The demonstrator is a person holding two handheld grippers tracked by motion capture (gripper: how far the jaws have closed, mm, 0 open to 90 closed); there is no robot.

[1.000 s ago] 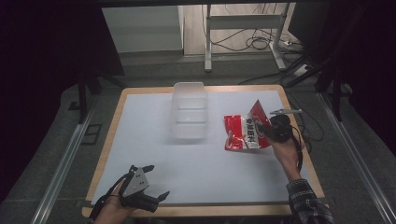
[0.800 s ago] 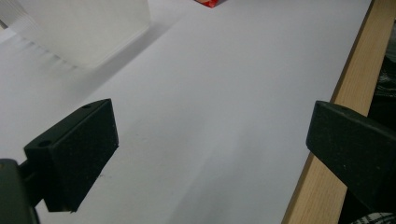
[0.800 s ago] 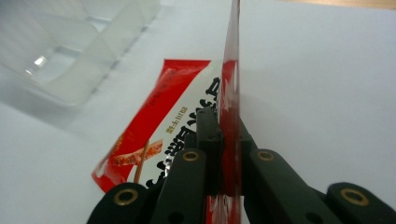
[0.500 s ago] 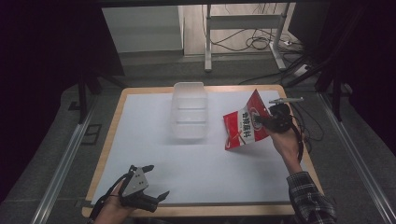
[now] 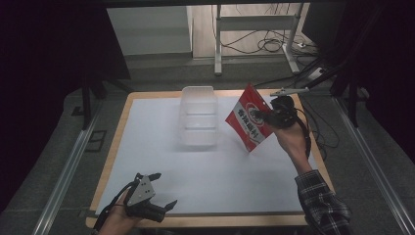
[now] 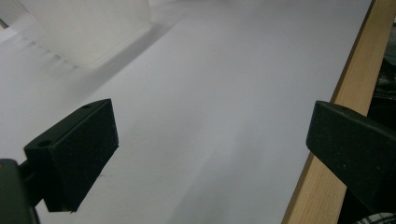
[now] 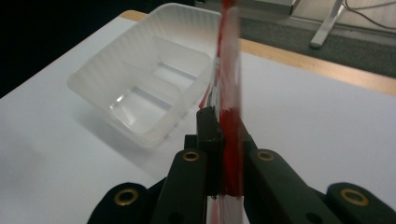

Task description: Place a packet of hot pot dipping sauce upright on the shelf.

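White table top [image 5: 161,147] bare around my work | clear plastic tub [image 5: 199,116] far-centre, just left of what I carry | red pouch [image 5: 250,119] airborne, edge-on, long axis tilted toward tub | right gripper [image 5: 272,116] clamps its edge, nearer tub | left gripper [image 5: 155,192] idle, jaws wide

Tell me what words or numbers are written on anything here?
Red packet, held off the table in the right gripper: it has a round logo and big white characters on its front, but they are too small and blurred to read.
Clear plastic container: no writing.
White table and left gripper: no writing to be seen.
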